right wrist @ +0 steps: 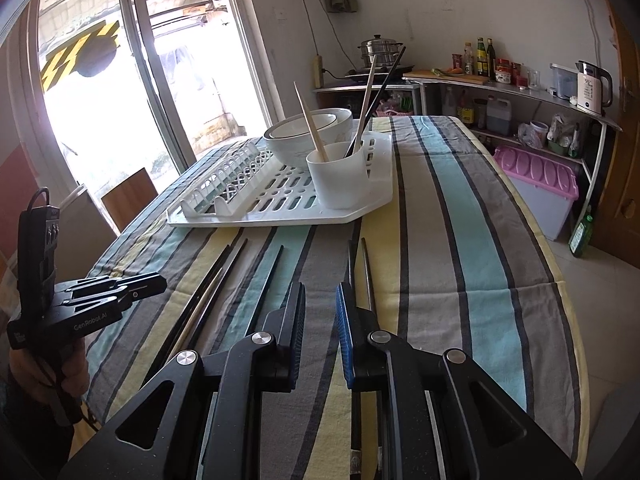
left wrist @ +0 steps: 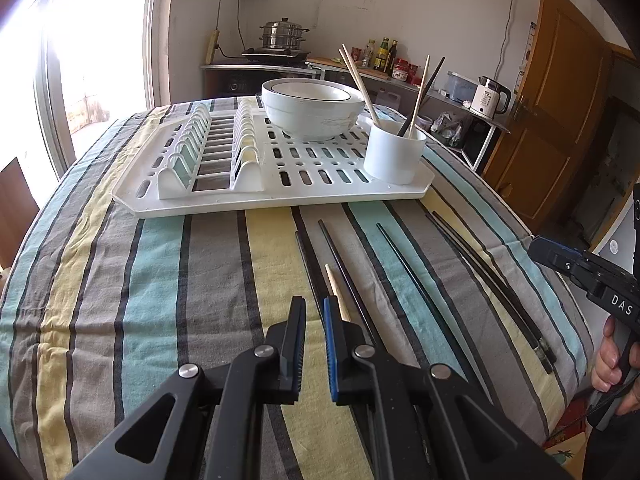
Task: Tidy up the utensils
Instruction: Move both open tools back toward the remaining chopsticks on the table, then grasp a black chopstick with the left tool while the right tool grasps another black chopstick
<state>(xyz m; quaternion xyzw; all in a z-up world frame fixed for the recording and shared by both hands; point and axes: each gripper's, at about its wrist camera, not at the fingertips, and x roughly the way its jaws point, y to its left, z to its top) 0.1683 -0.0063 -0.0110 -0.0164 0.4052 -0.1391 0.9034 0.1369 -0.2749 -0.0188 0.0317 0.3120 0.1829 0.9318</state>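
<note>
Left wrist view: left gripper [left wrist: 314,312] low over striped tablecloth [left wrist: 160,280], jaws a narrow slit apart, nothing between. Wooden chopstick [left wrist: 337,294] just right of the gap, beside the blue pad [left wrist: 328,344], long axis running away toward white cup [left wrist: 394,156] on drying rack [left wrist: 280,196]. Black chopsticks [left wrist: 404,264] fanned further right.

Right wrist view: right gripper [right wrist: 321,308] slightly parted, empty. Dark chopstick pair [right wrist: 366,268] just right of the gap, lengthwise along the fingers. Nearer hand for these: right.

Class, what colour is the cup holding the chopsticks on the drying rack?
White cup, clearest in the left wrist view.
</note>
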